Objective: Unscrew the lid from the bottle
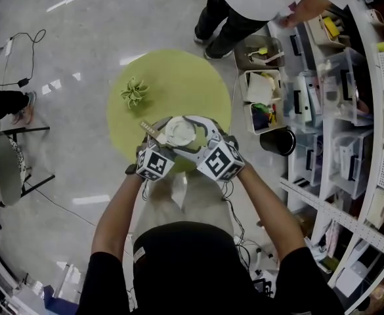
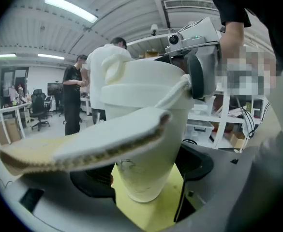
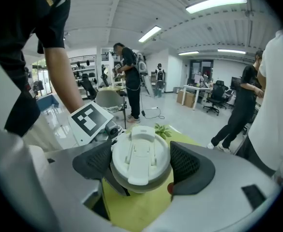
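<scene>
A white bottle (image 2: 146, 129) stands upright over the round green table (image 1: 178, 77), between both grippers. Its white flip-top lid (image 3: 140, 158) faces up, and the same lid (image 1: 178, 131) shows from above in the head view. My left gripper (image 2: 141, 174) comes in from the side, its dark pads against the lower bottle body. My right gripper (image 3: 141, 162) sits around the lid, its ribbed pads (image 3: 96, 161) pressed on both sides of the rim. A beige woven strap (image 2: 83, 146) hangs from the bottle across the left gripper view and hides part of the body.
A small green plant (image 1: 134, 92) lies on the table's far left. Storage bins (image 1: 260, 87) and a black pail (image 1: 278, 141) stand to the right, with shelving behind them. A person (image 1: 257, 5) stands beyond the table. A chair (image 1: 8, 163) is at left.
</scene>
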